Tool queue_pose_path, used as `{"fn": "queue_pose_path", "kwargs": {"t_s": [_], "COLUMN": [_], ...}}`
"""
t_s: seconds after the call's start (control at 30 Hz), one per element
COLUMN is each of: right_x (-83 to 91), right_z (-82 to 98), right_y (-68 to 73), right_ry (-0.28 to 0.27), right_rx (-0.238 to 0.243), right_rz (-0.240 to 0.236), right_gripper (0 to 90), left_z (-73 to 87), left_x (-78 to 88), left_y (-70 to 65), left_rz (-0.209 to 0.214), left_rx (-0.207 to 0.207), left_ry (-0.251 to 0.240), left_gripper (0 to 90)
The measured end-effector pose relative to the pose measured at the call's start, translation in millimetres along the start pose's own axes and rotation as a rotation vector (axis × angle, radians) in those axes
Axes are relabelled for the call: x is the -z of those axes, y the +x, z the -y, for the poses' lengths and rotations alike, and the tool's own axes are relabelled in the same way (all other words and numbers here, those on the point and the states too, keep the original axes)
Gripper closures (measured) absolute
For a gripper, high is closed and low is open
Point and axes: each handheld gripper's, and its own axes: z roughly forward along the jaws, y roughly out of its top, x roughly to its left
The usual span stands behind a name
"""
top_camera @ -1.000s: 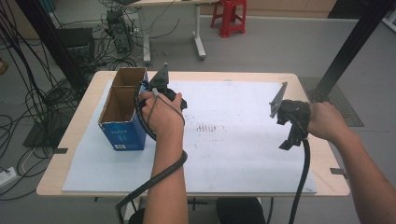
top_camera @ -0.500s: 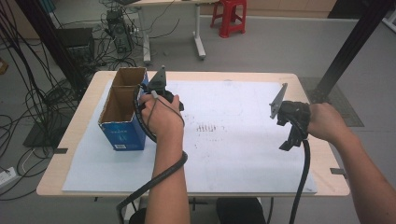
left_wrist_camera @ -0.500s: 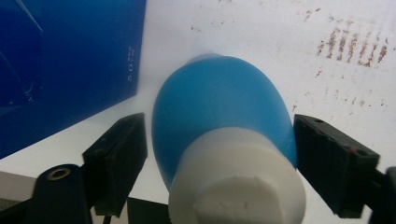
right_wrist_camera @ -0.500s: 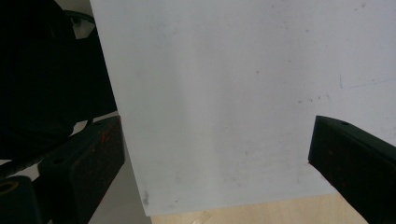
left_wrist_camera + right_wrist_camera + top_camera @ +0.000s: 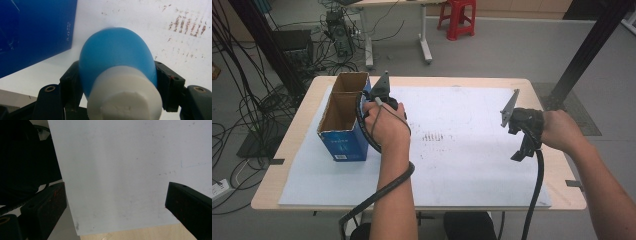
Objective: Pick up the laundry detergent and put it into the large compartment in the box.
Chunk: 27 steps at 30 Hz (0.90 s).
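Slippage is the risk: the left gripper (image 5: 117, 82) has just been closing and now pinches a smooth blue egg-shaped bulb with a white foam cap (image 5: 117, 62), beside the blue cardboard box (image 5: 343, 120). The right gripper (image 5: 115, 205) hangs open, empty.

Wooden table (image 5: 539, 85); white sheet (image 5: 472, 165) covers top; blue open box (image 5: 343, 145) stands at left.

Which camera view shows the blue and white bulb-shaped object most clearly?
The left gripper view: the blue and white bulb sits large and close between the left tongs, which have just closed on it. In the high view the person's left hand covers that spot.
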Motion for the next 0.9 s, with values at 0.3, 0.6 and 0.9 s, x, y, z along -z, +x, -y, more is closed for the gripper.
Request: {"fn": "queue_pose_path", "kwargs": {"t_s": [0.3, 0.6, 0.9], "right_x": [-0.2, -0.6, 0.2], "right_z": [1.4, 2.8, -2.3], "right_y": [0.2, 0.3, 1.5], "right_ry": [0.000, -0.001, 0.005], "right_rx": [-0.001, -0.003, 0.004], "right_rz": [0.001, 0.005, 0.008], "right_gripper": [3.6, 3.7, 3.6], "left_z": [-1.4, -2.2, -1.4], "left_x": [0.1, -0.2, -0.4], "left_y": [-2.4, -3.3, -1.8], "left_rz": [-0.010, -0.013, -0.008], "left_rx": [0.004, -0.001, -0.002], "left_ry": [0.009, 0.008, 0.004], "left_gripper": [34.6, 34.6, 34.6]}}
